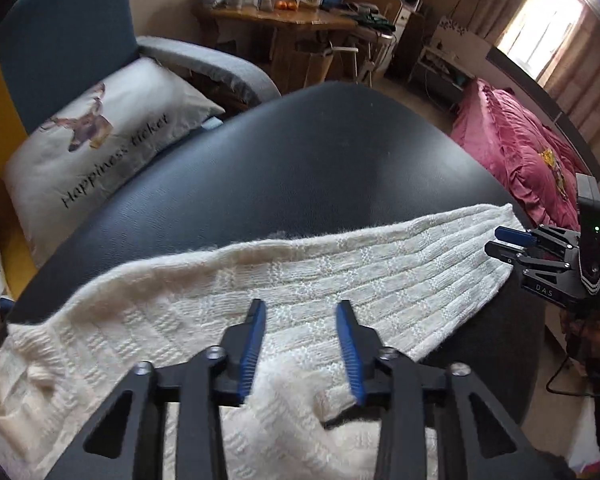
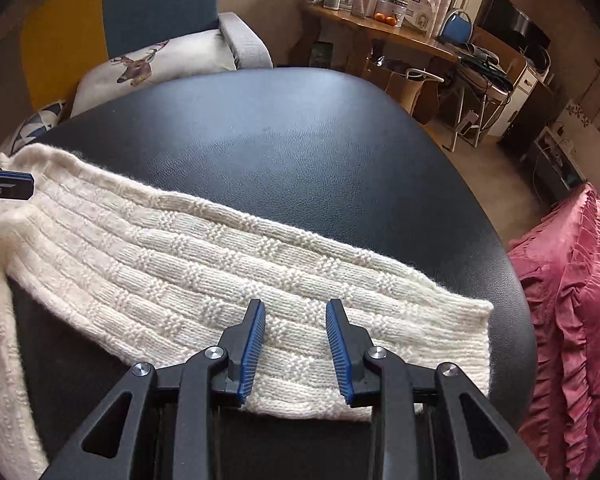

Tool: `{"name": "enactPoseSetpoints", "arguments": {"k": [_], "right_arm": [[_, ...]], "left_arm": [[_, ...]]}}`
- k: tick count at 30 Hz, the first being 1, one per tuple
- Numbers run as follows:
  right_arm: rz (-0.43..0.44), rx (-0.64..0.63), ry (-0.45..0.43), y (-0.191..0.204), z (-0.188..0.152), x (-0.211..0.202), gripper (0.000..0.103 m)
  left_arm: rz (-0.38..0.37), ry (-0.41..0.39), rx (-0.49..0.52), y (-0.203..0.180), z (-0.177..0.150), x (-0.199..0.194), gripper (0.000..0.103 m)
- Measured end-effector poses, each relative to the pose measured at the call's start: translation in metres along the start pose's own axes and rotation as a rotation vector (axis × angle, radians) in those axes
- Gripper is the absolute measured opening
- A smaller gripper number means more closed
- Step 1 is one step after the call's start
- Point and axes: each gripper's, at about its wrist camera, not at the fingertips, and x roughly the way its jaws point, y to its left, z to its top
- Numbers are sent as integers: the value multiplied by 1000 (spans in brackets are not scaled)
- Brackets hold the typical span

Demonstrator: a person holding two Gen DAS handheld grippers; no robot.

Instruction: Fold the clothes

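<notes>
Left wrist view: pillow (image 1: 100, 148) upper left reads "Happiness ticket"; right gripper (image 1: 512, 242) at right edge marked "DAS". Left gripper (image 1: 300, 308) spread wide over cream knit sweater (image 1: 340, 276) on black table (image 1: 300, 160), lower frame.
Right wrist view: right gripper (image 2: 296, 308) wide over the sweater (image 2: 220, 264); pink bedding (image 2: 572, 300) right.

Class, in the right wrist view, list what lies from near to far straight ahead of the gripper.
Right gripper → cream knitted sweater → bare black leatherette tabletop → grey armchair armrest.
</notes>
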Motion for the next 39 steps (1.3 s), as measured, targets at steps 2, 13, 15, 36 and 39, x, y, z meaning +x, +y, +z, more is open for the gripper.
{"name": "enactPoseSetpoints", "arguments": {"k": [2,13,15,36,39], "right_arm": [[-1,0,-4,-1,-1,6,35],[31,149,-2,-30,13,17,48],[39,152,1,-31,15,17,48],[926,954,170,97,-26,43,53],[972,1030,139,102,-18,51,57]], "left_arm": [[3,56,-10,4,4,24,6],[-98,-69,-316,47,4,45,6],[-85,-94,-325,45,-2,32,6],[-104,-150,-98,-59,-192,-33,20],[-157,-176,-162,-50,-199,-34,20]]}}
